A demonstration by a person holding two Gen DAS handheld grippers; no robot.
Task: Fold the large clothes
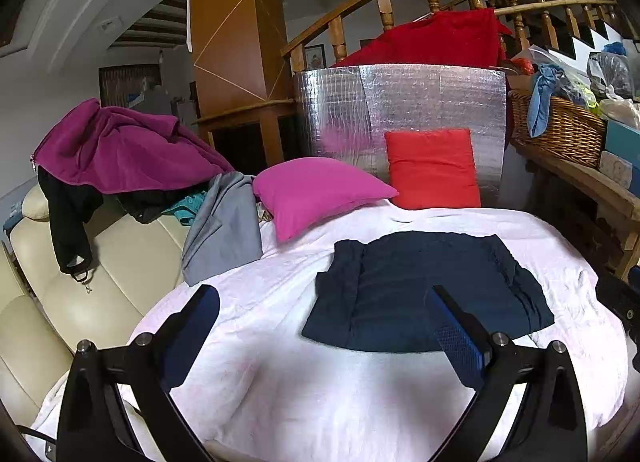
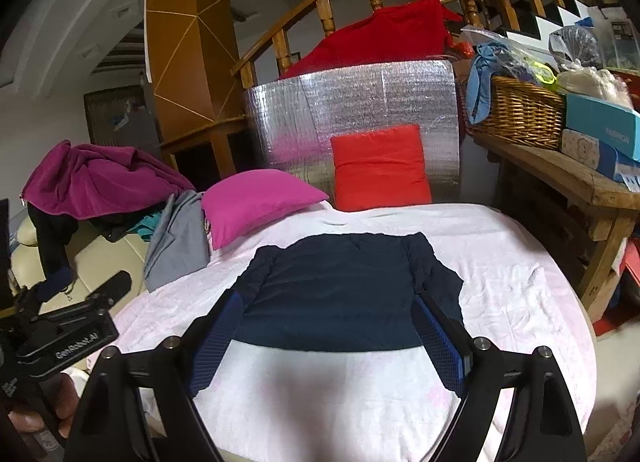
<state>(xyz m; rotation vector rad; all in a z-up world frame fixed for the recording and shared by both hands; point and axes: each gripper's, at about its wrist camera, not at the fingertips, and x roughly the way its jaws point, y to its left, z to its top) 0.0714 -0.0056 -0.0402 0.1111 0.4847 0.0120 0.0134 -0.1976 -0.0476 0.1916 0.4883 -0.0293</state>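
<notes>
A dark navy garment (image 1: 424, 290) lies folded flat into a rough rectangle on the white sheet (image 1: 320, 390); it also shows in the right wrist view (image 2: 340, 294). My left gripper (image 1: 324, 302) is open and empty, held above the sheet just in front of the garment's near left edge. My right gripper (image 2: 326, 308) is open and empty, its fingers either side of the garment's near edge, above it. The left gripper's body (image 2: 68, 334) shows at the left of the right wrist view.
A magenta pillow (image 1: 316, 190) and a red pillow (image 1: 432, 166) sit at the back by a silver foil panel (image 1: 400, 110). A grey garment (image 1: 224, 230) and a purple jacket (image 1: 120, 146) lie on a cream sofa (image 1: 100, 282) at left. A wooden bench (image 2: 560, 170) with a wicker basket (image 2: 516, 110) stands at right.
</notes>
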